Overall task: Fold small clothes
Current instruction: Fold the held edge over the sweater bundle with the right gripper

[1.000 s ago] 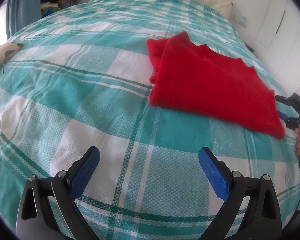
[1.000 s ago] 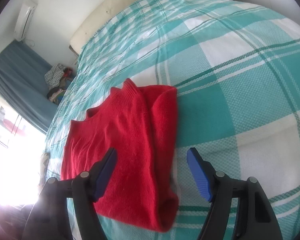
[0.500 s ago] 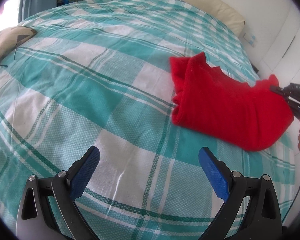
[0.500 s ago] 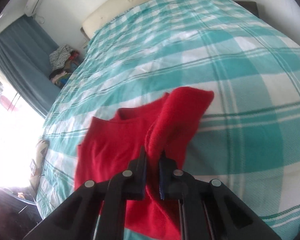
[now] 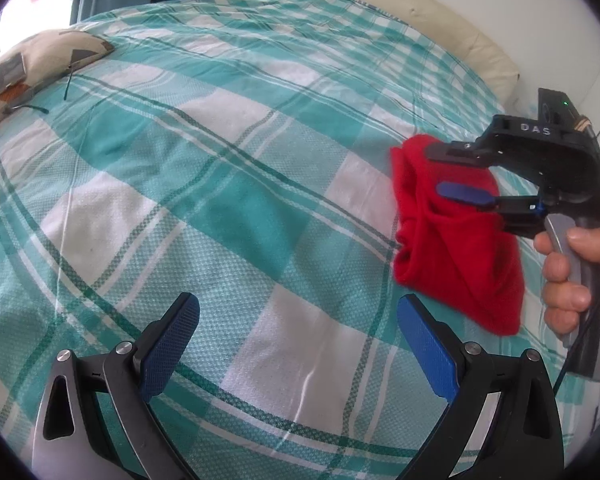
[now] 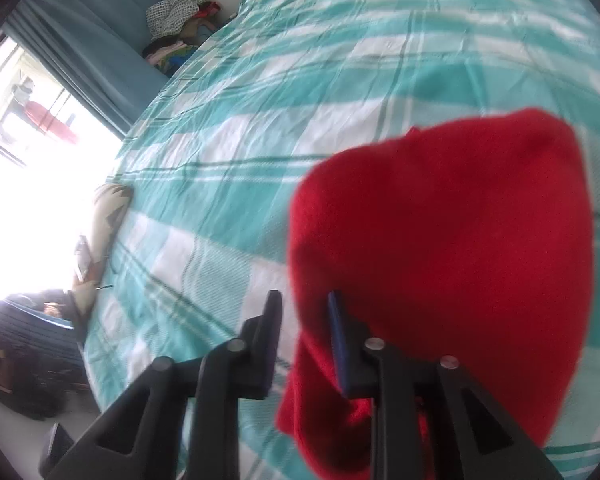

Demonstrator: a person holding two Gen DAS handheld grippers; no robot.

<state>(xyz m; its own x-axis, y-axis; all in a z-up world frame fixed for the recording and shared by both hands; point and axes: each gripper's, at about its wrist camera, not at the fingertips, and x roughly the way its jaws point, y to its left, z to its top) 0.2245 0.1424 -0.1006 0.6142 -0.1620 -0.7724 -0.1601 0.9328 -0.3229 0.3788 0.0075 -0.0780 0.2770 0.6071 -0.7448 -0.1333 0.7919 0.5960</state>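
A red knitted garment (image 5: 456, 240) lies folded over on itself on the teal checked bedspread (image 5: 240, 200), at the right in the left wrist view. My right gripper (image 5: 448, 168) hovers just over its top, jaws parted a little, one blue pad above the cloth. In the right wrist view the red garment (image 6: 460, 240) fills the right side and my right gripper (image 6: 305, 312) stands slightly open, the cloth edge lying loose by its right finger. My left gripper (image 5: 298, 320) is wide open and empty over bare bedspread, left of the garment.
A patterned cushion (image 5: 40, 64) with a phone on it lies at the bed's far left edge. A cream headboard (image 5: 412, 24) runs along the far end. A pile of clothes (image 6: 180, 20) sits by the blue curtain. A hand (image 5: 572, 272) holds the right gripper.
My right gripper had shut on the garment's near end, carried it over onto the far part, and has now parted its jaws. My left gripper stayed open and swung left.
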